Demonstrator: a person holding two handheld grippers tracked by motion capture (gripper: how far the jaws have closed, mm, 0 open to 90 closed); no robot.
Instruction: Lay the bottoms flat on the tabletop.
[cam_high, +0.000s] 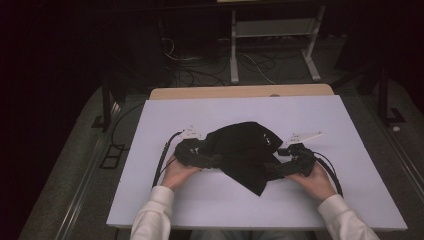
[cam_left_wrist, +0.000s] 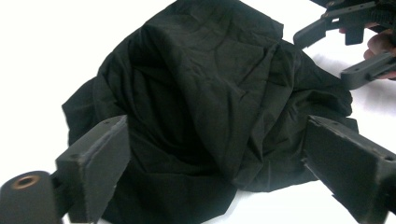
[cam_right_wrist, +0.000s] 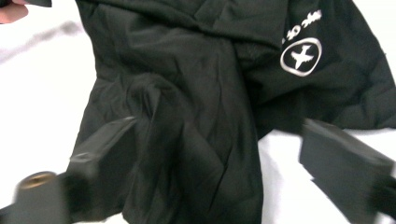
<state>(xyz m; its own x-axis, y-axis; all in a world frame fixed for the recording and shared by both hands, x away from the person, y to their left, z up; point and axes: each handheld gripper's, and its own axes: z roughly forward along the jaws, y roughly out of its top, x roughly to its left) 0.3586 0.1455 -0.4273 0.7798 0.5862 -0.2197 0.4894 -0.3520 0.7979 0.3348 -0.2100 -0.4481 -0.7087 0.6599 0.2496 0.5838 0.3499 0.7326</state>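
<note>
Crumpled black garment (cam_high: 243, 150) w/ white plane logo sits mid white surface (cam_high: 350, 165); left tongs (cam_high: 216, 161) & right tongs (cam_high: 272, 170) flank it, both apart, cloth between jaws, prob. readying to pinch opposite edges.

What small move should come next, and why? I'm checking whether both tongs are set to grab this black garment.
Probably close both tongs on the cloth. The left tongs and right tongs each stand open astride folds of the crumpled black garment on the white board, at opposite sides, pads not yet pressing.
</note>
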